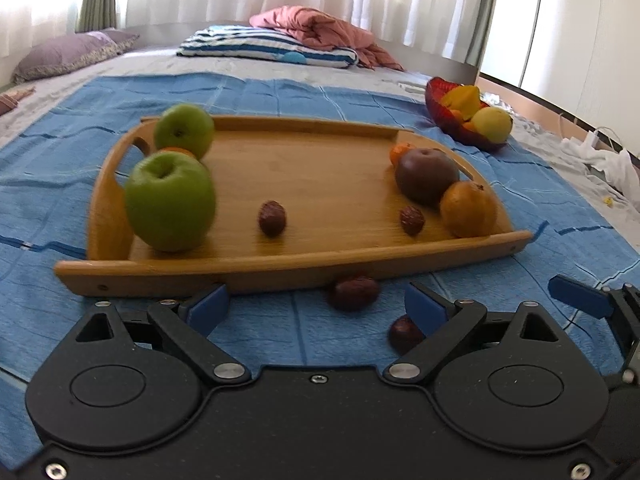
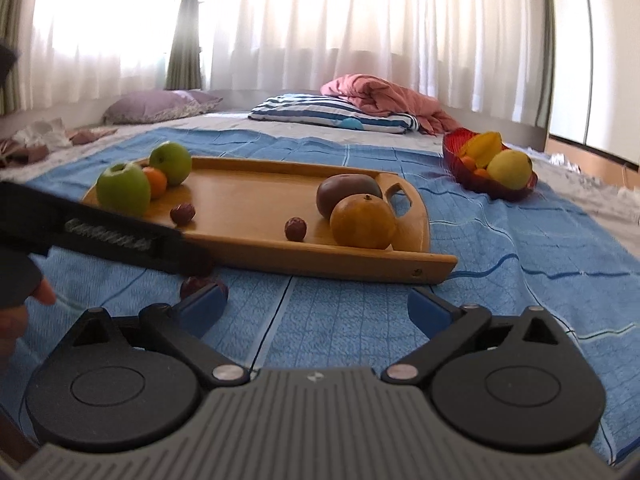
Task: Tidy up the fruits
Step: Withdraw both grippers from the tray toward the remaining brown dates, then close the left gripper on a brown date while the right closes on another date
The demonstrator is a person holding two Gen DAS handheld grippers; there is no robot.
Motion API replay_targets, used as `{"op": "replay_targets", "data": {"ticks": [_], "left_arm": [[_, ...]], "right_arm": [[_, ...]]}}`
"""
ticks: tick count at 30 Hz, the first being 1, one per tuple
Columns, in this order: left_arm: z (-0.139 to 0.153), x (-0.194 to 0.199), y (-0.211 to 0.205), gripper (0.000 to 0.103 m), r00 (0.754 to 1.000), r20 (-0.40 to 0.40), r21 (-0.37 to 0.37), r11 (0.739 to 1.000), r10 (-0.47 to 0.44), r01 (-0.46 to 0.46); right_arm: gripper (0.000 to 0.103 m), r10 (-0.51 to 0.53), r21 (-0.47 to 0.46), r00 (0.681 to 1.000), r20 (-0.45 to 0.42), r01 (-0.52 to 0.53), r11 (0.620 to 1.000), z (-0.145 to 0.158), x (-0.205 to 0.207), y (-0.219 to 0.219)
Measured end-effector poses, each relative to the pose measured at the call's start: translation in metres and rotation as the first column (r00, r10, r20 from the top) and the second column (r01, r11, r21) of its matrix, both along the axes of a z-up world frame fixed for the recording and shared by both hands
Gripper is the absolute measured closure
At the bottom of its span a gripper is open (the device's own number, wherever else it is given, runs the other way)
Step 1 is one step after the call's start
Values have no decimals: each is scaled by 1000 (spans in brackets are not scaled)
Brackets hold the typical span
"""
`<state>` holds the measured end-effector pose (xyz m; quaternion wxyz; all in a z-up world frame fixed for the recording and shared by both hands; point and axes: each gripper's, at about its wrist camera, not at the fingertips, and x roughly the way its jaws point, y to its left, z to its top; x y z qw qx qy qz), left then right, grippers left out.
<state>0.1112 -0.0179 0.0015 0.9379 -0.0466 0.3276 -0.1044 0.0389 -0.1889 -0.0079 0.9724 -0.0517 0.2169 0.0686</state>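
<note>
No text, label, brand name, number or sign can be read in either view. The only mark is a small pale emblem (image 2: 315,376) moulded into the ribbed grey housing of the right hand-held gripper (image 2: 318,302), just behind the gap between its arms; it is too small to make out as letters. The tray (image 1: 224,272) in front of it bears no print, and the striped pillow (image 1: 256,46) beyond the tray shows only a light-blue patch with no lettering that can be told.
</note>
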Motion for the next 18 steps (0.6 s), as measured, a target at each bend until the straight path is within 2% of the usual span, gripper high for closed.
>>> {"op": "replay_targets", "data": {"ticks": [2,4,6,8,13,15,18], "left_arm": [[-1,2,-3,11,1000,-10,-12,1000,-3,3],[-1,2,-7,19,1000,-18,-16,1000,-1,1],[-1,2,-9,35,1000,-21,-17,1000,-9,9],[1,1,-12,47,1000,-21,-10,1000,-12,12],[1,3,-12,63,999,-36,-21,1000,16,-17],[1,3,-11,77,999,-41,-21,1000,18,-19],[2,1,-11,77,999,-37,-15,999,29,-29]], "right_arm": [[0,7,-6,1000,-1,-7,1000,-1,-1,2],[0,13,-2,1000,-6,-13,1000,-2,-2,4],[0,19,4,1000,-9,-19,1000,-3,-2,6],[0,24,6,1000,-11,-24,1000,-4,-2,8],[0,37,9,999,-14,-37,999,-6,-4,13],[0,42,17,999,-18,-42,999,-6,-5,15],[0,59,35,998,-29,-57,998,-6,-6,16]]}}
